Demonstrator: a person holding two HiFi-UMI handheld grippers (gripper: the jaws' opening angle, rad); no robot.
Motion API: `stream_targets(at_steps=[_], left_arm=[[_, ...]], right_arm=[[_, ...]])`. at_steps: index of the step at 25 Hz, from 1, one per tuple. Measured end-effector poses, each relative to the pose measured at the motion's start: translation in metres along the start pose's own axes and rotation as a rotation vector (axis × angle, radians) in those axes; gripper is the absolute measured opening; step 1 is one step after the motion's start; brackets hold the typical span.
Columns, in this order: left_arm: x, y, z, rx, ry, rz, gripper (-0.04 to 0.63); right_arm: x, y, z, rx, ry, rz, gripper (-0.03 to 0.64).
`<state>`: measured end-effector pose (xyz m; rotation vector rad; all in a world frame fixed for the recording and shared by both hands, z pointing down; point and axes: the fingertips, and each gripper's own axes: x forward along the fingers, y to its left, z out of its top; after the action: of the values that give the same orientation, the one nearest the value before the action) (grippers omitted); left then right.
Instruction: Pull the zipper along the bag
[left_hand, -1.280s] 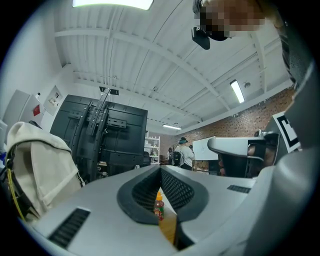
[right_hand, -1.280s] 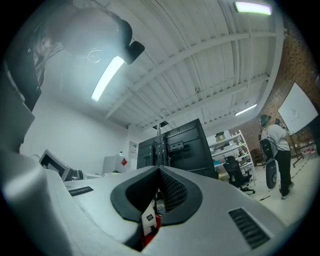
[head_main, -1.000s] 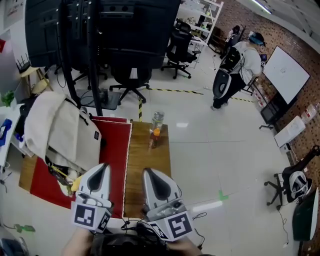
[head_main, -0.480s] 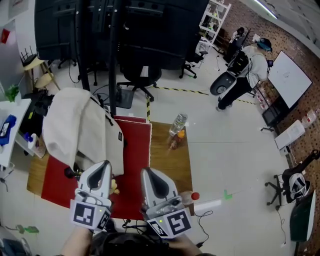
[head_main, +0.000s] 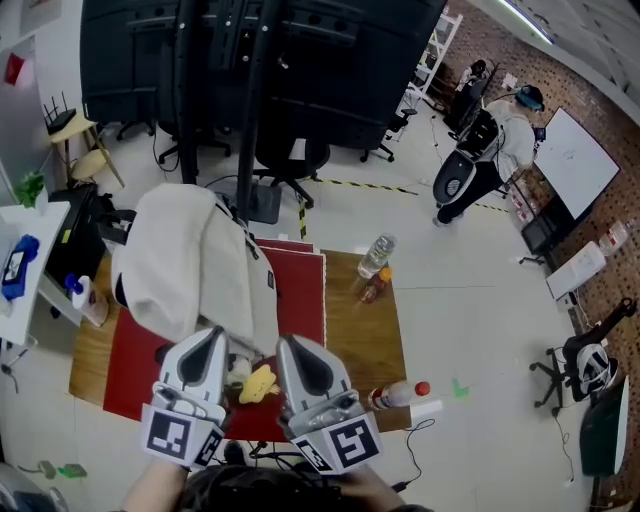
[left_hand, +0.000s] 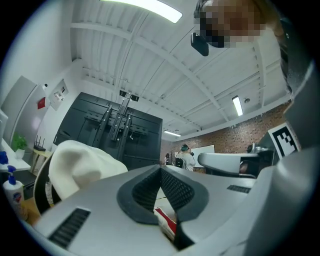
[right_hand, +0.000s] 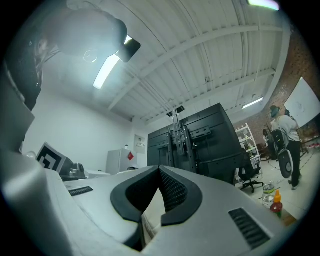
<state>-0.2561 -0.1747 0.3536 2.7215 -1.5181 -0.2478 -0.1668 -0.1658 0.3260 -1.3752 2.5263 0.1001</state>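
Note:
A cream fabric bag (head_main: 190, 260) lies slumped on a red mat (head_main: 300, 300) on the wooden table (head_main: 365, 335). A dark strip (head_main: 247, 238) runs along its right side. My left gripper (head_main: 212, 335) hovers at the bag's near end, jaws shut with nothing between them. My right gripper (head_main: 290, 342) is beside it over the mat's near edge, also shut and empty. In the left gripper view the bag (left_hand: 80, 165) bulges at the left beyond the closed left gripper (left_hand: 161, 170). The right gripper (right_hand: 160, 170) points at black cabinets.
A yellow object (head_main: 258, 382) lies on the mat between the grippers. A clear water bottle (head_main: 377, 255) and a small orange-capped bottle (head_main: 372, 288) stand at the table's far right; a red-capped bottle (head_main: 395, 395) lies near the front corner. A person (head_main: 500, 130) stands far off.
Both grippers have moved forward together, from the table's right part to the bag's near end. The jaws stayed shut and empty. The bag has not moved on the mat.

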Motion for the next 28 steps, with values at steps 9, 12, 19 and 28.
stream_targets(at_steps=[9, 12, 19, 28], left_arm=[[-0.042, 0.039, 0.019, 0.011, -0.012, -0.025, 0.031], [-0.048, 0.046, 0.017, 0.022, -0.003, -0.028, 0.031], [-0.048, 0.055, 0.011, 0.029, 0.029, 0.027, 0.031], [-0.037, 0.062, 0.001, 0.059, 0.064, 0.112, 0.031]], right_arm=[[0.015, 0.051, -0.010, -0.014, -0.010, -0.035, -0.005], [0.017, 0.060, -0.015, -0.015, -0.006, -0.042, -0.003], [0.013, 0.063, -0.018, -0.018, 0.021, -0.012, -0.003], [0.014, 0.043, -0.031, 0.020, 0.072, 0.049, -0.004]])
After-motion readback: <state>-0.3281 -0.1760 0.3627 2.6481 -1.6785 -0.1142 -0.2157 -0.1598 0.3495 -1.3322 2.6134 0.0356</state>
